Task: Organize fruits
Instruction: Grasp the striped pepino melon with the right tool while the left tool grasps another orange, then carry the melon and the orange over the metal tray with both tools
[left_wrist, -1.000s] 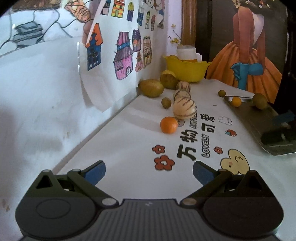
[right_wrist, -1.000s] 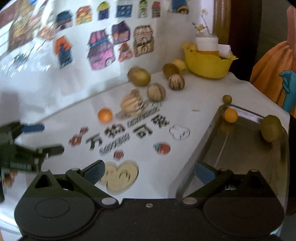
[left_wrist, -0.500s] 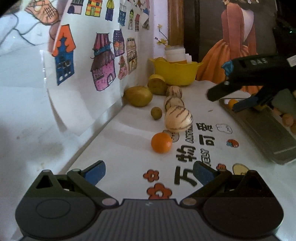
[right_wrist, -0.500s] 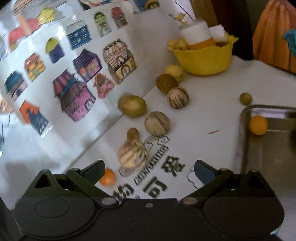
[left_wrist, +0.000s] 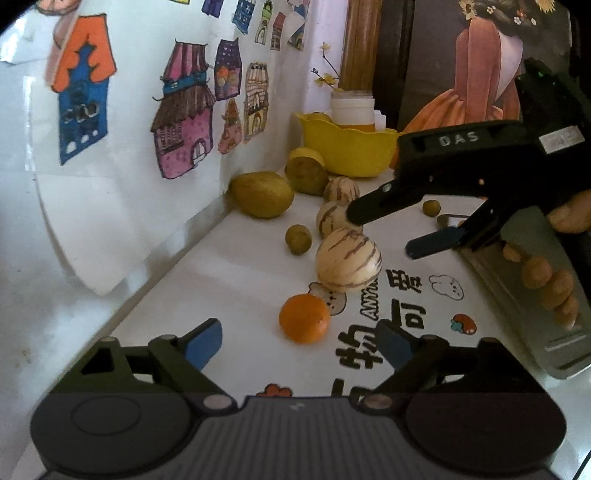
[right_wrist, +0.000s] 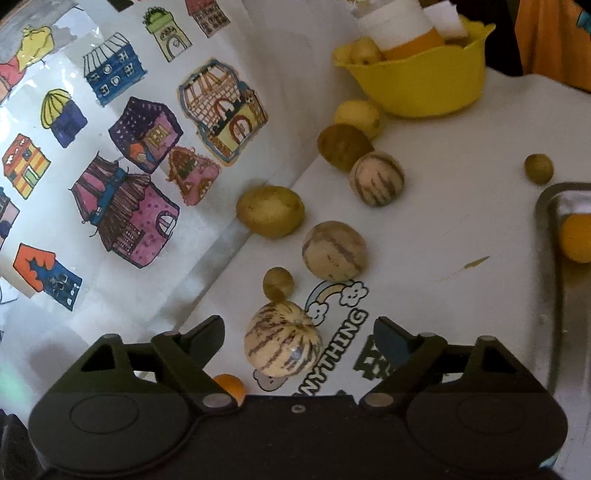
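In the left wrist view a small orange lies on the white printed table mat, between the fingers of my left gripper. The jaws are closing and the pads stand clear of it. Just beyond sits a cream striped melon. My right gripper hangs over that melon from the right. In the right wrist view the same striped melon sits between the right gripper's closing jaws, untouched by the pads. The orange peeks out beside the left finger.
Two more striped melons, a yellow-green fruit and small green fruits trail back toward a yellow bowl. A metal tray at the right holds an orange fruit. A wall with house drawings borders the left.
Both grippers have moved forward and down toward the fruit. The right one rolled and swung in over the nearest striped melon. Both pairs of jaws have narrowed slightly.
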